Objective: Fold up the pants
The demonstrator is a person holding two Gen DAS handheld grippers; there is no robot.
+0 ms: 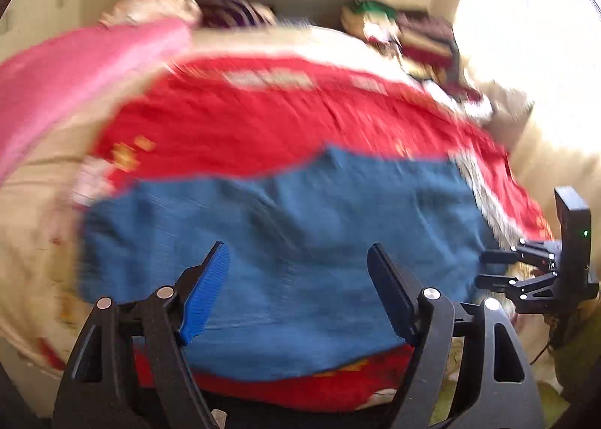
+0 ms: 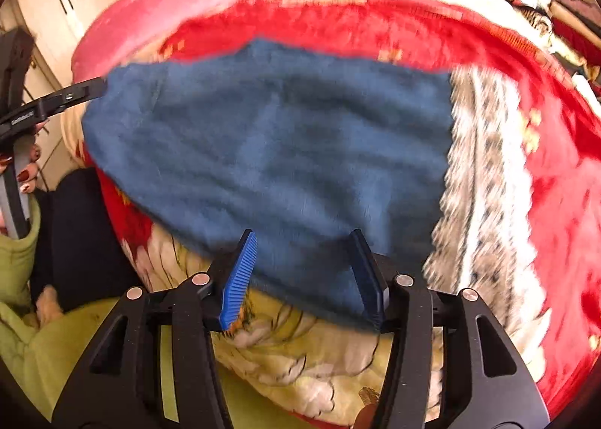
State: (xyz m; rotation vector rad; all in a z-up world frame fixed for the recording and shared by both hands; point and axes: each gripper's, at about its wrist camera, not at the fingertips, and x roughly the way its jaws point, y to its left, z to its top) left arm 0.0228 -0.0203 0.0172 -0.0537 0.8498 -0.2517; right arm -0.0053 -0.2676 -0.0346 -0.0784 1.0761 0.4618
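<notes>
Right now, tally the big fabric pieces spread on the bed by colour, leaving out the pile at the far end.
Blue: 1, the fuzzy blue pants
Red: 1, the red patterned blanket
Pink: 1, the plain pink blanket
Total: 3

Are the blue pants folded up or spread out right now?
Folded: the blue pants lie as a compact block on the red blanket, no separate legs showing.

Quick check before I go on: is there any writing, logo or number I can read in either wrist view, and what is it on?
None reads clearly.
Small white lettering on the left gripper's black side: too small and blurred.
Pale marks on the red blanket: motion-blurred, may be only pattern.
Blue pants: no label visible.
</notes>
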